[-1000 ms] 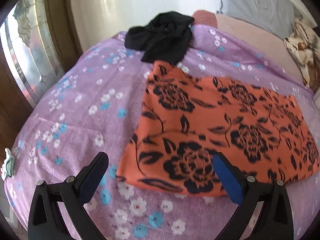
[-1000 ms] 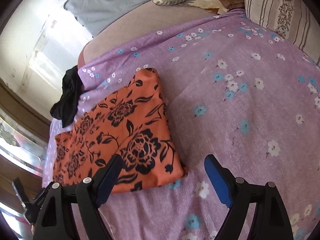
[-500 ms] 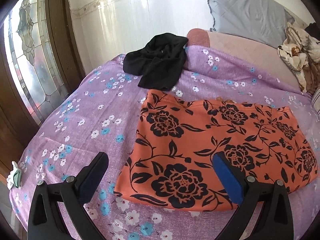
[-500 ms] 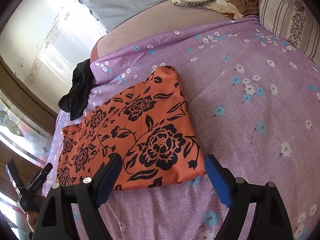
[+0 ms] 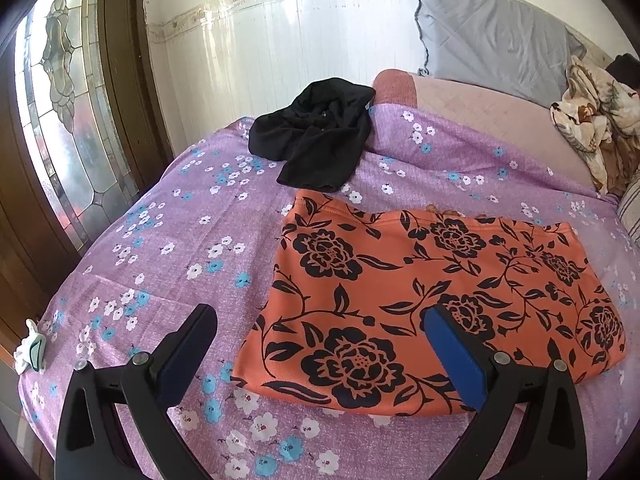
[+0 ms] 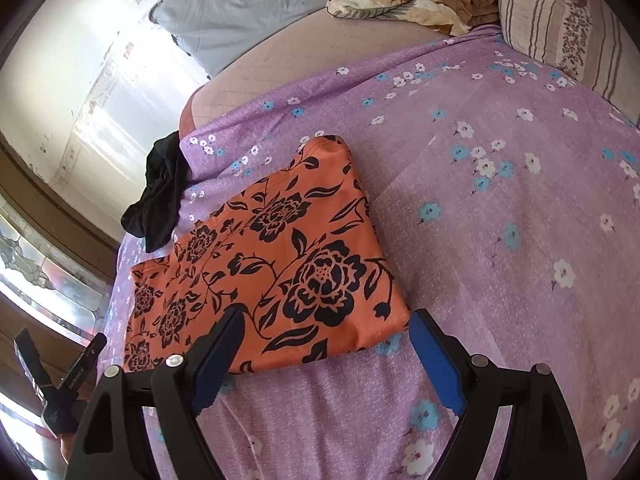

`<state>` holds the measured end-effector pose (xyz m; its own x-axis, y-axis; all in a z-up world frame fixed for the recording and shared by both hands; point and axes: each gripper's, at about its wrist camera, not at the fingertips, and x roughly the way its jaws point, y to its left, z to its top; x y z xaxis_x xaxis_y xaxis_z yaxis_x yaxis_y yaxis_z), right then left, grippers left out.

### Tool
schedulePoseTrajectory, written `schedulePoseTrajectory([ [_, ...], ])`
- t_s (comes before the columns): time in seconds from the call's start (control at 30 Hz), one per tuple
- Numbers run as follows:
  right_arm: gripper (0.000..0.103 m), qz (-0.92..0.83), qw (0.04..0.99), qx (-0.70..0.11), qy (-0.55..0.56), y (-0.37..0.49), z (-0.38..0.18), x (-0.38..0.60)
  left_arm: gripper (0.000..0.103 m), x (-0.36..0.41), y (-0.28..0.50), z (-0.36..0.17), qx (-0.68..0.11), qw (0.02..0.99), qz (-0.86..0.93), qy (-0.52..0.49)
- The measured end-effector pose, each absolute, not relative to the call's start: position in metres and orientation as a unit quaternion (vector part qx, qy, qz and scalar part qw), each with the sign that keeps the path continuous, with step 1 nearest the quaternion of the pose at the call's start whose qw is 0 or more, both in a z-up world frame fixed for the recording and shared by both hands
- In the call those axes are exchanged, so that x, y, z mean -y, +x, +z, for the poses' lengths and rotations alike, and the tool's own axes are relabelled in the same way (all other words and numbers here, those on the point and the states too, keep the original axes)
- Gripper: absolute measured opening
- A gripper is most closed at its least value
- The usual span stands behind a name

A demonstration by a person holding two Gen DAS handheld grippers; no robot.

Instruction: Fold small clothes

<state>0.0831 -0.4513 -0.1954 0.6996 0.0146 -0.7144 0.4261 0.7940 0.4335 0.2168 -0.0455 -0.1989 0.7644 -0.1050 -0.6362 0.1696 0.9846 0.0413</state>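
Presently we find the orange floral garment [image 5: 432, 300] lying flat on the bed [image 5: 168, 248], folded to a neat rectangle with no loose edges showing. Beyond its far corner, touching or nearly so, a black garment [image 5: 320, 140] sits crumpled and unfolded; we judge it the remaining work. The left claw [image 5: 320, 352] and right claw [image 6: 324, 344] both hang above the orange garment's near edge, spread wide, gripping nothing.

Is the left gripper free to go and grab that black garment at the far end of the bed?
Probably yes. The left gripper is open and empty, and the black garment lies uncovered beyond the orange floral cloth, with nothing between them; it would have to reach over.
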Motion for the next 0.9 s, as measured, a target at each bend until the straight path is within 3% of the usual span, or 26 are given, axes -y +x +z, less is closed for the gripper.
schedulePoseTrajectory([
  [0.9, 0.086, -0.099, 0.875, -0.368, 0.297, 0.087, -0.196, 0.447, 0.103, 0.068, 0.215, -0.202, -0.331, 0.938, -0.079, 0.069],
])
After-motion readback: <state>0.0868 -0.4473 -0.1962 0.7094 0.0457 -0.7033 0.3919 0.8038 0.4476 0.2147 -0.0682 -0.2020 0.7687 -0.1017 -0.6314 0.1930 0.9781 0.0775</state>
